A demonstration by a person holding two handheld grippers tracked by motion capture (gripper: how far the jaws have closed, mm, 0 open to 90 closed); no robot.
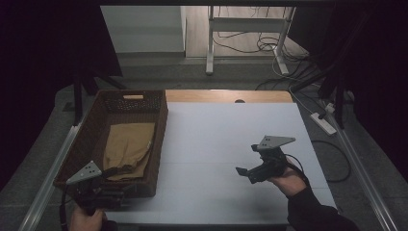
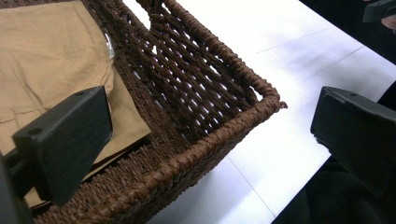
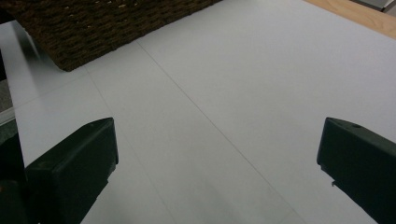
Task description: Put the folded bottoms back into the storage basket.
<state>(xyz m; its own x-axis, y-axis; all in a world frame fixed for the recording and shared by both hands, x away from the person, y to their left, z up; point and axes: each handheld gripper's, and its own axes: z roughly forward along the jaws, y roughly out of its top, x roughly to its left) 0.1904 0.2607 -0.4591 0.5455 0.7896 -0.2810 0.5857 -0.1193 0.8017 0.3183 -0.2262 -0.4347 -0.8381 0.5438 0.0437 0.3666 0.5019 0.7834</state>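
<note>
Folded tan cloth lies in the wicker basket at the table's left.

It looks light, soft and floppy, best pinched at its near folded edge. The left gripper hangs wide open over the basket's near corner, holding nothing; the right gripper, also open and empty, hovers above bare table.

My table is covered by a white sheet, with a strip of bare pale wood left showing along the far edge. Past it the floor is grey. A white desk frame stands back there on a lighter patch of floor — black cables tangled at its feet. To my right a white power strip lies on the floor. Dark curtains close in both sides — the light is dim.
</note>
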